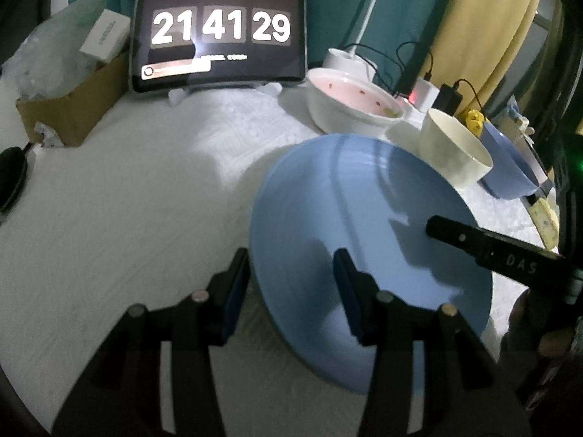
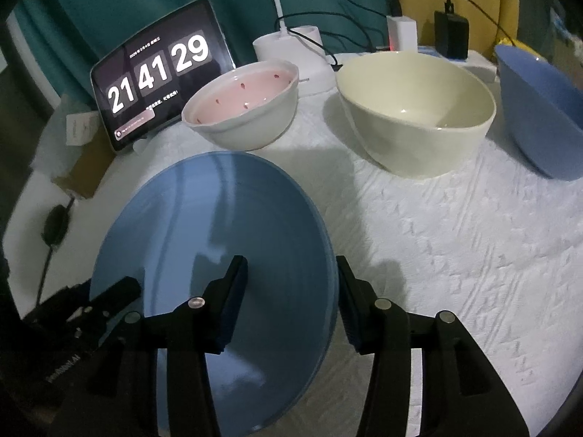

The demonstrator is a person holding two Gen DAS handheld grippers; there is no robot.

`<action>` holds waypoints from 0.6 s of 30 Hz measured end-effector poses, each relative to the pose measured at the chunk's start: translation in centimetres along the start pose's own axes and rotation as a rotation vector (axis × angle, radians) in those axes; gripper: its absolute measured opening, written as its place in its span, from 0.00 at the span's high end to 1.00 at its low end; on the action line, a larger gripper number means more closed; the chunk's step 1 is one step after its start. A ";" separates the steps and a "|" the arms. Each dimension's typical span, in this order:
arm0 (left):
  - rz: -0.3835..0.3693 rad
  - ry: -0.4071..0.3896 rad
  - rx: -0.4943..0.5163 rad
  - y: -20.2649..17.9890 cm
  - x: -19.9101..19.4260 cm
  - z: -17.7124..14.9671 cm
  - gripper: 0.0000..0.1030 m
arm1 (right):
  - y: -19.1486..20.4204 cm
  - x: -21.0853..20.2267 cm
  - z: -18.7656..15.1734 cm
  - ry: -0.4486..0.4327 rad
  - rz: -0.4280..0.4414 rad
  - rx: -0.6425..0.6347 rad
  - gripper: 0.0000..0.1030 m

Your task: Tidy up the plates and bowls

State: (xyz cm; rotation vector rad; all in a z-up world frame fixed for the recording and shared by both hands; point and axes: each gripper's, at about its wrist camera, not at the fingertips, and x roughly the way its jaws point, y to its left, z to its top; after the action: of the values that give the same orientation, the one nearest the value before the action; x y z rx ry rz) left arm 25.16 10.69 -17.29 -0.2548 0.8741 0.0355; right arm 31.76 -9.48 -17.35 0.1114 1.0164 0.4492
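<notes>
The blue plate (image 2: 218, 255) is straddled at opposite rims by the half-open left gripper (image 1: 291, 287) and right gripper (image 2: 291, 291); neither is seen gripping.

Dim room. Teal curtain (image 2: 109, 11) at rear, yellow fabric (image 1: 484, 32) beside it. Table under white textured cloth (image 2: 455, 240). White lamp base (image 2: 291, 51).

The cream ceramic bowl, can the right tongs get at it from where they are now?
Probably yes. The right tongs straddle the blue plate's rim, open, and only bare white cloth lies between them and the cream ceramic bowl.
</notes>
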 end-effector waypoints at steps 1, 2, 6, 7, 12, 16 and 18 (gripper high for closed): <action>0.002 -0.005 -0.002 0.0 -0.1 0.0 0.53 | -0.1 -0.2 0.0 -0.002 0.000 0.001 0.51; 0.007 -0.012 -0.003 0.0 -0.4 0.0 0.53 | -0.2 -0.3 0.0 -0.006 -0.003 0.001 0.51; 0.027 -0.047 -0.002 -0.1 -1.3 0.1 0.53 | -0.8 -1.2 -0.1 -0.018 -0.009 0.005 0.51; 0.033 -0.058 0.000 -0.1 -1.6 0.2 0.53 | -0.9 -1.4 -0.1 -0.021 -0.012 0.005 0.51; 0.046 -0.105 0.029 -0.9 -2.9 0.5 0.52 | -1.7 -3.1 -0.2 -0.049 -0.025 0.006 0.51; 0.032 -0.126 0.051 -2.0 -3.6 0.9 0.52 | -2.5 -4.4 -0.3 -0.070 -0.034 0.010 0.51; 0.019 -0.128 0.064 -2.8 -3.8 0.9 0.52 | -2.9 -5.0 -0.4 -0.078 -0.036 0.015 0.51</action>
State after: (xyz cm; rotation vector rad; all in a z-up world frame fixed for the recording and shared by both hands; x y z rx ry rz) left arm 23.80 8.50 -13.26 -0.1821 0.7492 0.0413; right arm 30.09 -14.24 -14.49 0.1230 0.9436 0.4021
